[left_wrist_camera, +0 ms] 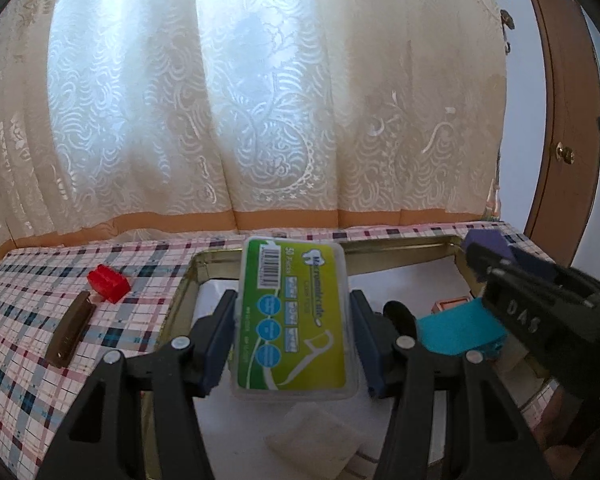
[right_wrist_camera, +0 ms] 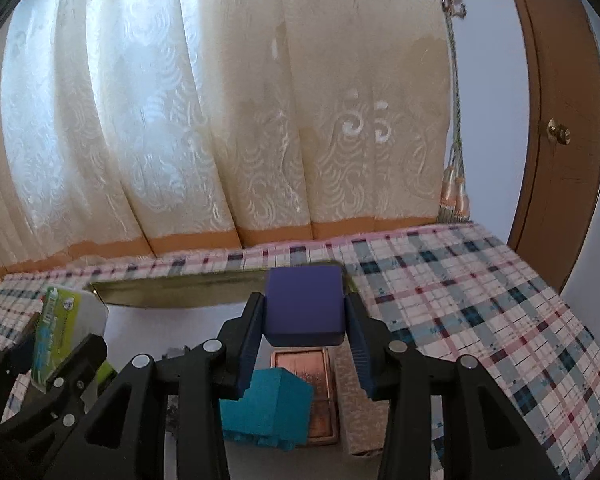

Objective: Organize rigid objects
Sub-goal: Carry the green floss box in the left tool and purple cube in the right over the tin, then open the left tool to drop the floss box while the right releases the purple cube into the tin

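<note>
My left gripper (left_wrist_camera: 294, 312) is shut on a green dental floss pick box (left_wrist_camera: 294, 316) and holds it above the gold-rimmed tray (left_wrist_camera: 400, 246). My right gripper (right_wrist_camera: 305, 312) is shut on a purple block (right_wrist_camera: 305, 304) and holds it over the tray's right end (right_wrist_camera: 172, 280). The purple block (left_wrist_camera: 486, 242) and right gripper also show at the right of the left wrist view. The floss box (right_wrist_camera: 56, 320) shows at the left of the right wrist view. A teal block (right_wrist_camera: 268, 408) and a copper-coloured case (right_wrist_camera: 312, 376) lie in the tray below my right gripper.
A red block (left_wrist_camera: 108, 282) and a brown bar (left_wrist_camera: 70, 332) lie on the checked tablecloth (left_wrist_camera: 40, 360) left of the tray. A white pad (left_wrist_camera: 314, 438) lies in the tray. A curtain hangs behind the table, a wooden door (right_wrist_camera: 560, 120) at the right.
</note>
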A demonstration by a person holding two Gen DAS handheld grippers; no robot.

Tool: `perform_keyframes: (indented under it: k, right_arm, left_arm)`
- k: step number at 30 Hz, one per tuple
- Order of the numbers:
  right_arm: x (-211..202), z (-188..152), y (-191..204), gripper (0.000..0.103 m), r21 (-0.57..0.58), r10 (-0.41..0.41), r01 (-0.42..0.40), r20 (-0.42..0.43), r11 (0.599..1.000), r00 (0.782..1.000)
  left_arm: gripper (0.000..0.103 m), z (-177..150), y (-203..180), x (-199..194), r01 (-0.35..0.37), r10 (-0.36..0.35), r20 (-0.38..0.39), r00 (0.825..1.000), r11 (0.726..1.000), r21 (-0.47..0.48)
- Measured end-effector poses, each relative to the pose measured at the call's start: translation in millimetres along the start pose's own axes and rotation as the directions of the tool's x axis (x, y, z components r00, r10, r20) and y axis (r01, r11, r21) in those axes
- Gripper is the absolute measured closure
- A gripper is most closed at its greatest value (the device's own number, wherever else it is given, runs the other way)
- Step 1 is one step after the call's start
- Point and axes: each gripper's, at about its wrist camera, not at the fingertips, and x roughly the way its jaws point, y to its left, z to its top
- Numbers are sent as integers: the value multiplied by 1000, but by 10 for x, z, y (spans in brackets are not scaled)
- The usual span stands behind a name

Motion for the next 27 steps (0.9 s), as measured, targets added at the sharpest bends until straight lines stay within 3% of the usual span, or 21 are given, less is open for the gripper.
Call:
perform_keyframes:
  k: [13,21,22,26,27]
  right_arm:
    - [200,-10,-14,59,15,-19,20,-68,1000,998]
    - [191,-12,-22,59,24,-1,2,-67,1000,998]
    - [192,-15,-26,59,31,8,-6,-68,1000,998]
    - [185,-23,-29,51,38,39,-36,-68,999,997]
    - [167,-25,-30,48,40,43,-40,-58,998,997]
  left_arm:
    - [48,8,-122,184,-25,27,-69,997,999,26]
    - [47,-4,-97,240,-31,33,-102,994,999,13]
    - [45,-4,-94,239,-34,35,-103,994,999,11]
    - [0,-11,-76,154,-43,43,-59,997,999,3]
    - [0,-12,-69,107,-43,43,-33,999,999,0]
